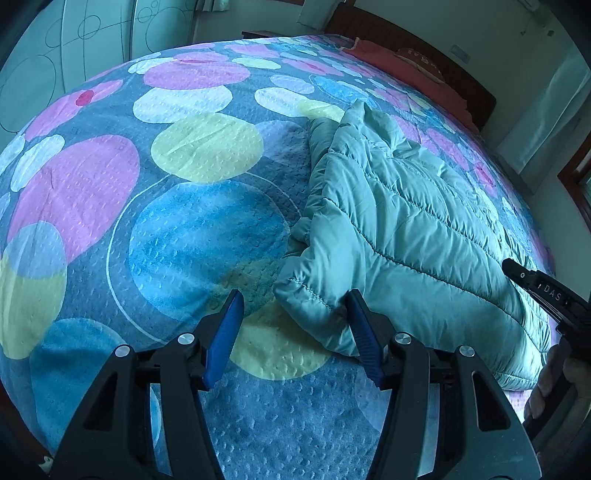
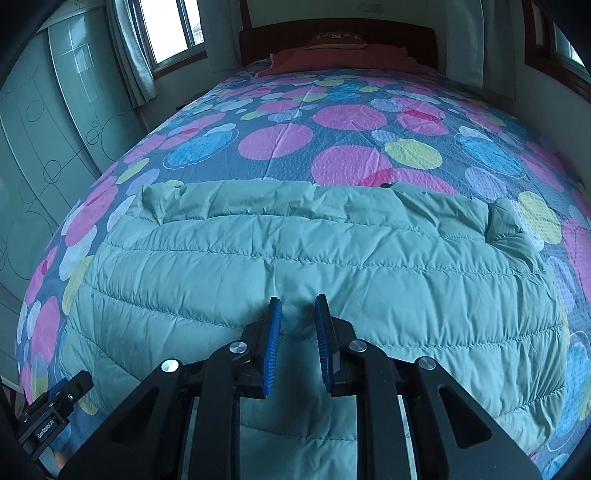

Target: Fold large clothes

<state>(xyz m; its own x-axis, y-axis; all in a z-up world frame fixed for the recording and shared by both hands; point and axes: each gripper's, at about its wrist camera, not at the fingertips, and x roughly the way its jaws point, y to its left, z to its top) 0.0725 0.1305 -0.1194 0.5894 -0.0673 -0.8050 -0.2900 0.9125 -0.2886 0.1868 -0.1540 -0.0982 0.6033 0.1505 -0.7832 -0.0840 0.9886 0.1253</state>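
the jacket (image 2: pixel 314 280) lies part-folded across the bed (image 1: pixel 110 184). your left gripper (image 1: pixel 295 332) stands spread at its corner, gripping nothing. your right gripper (image 2: pixel 297 339), narrowly parted, hovers empty. next, i judge: pinch an edge, fold over.

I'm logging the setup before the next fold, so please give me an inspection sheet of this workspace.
Surface: bed with a circle-patterned bedspread, lightly creased.
Job's things: one teal quilted jacket lying across the near part of the bed, partly folded, a sleeve cuff at its left end.
Clutter: red blanket and a pillow at the headboard; otherwise nothing seen.
Grippers: left gripper open, the cuff partly between its fingers, its right finger touching the fabric; right gripper narrowly open over the jacket, nothing pinched.
Cables: nothing seen.
Surroundings: wardrobe at left, curtained windows, wooden headboard.
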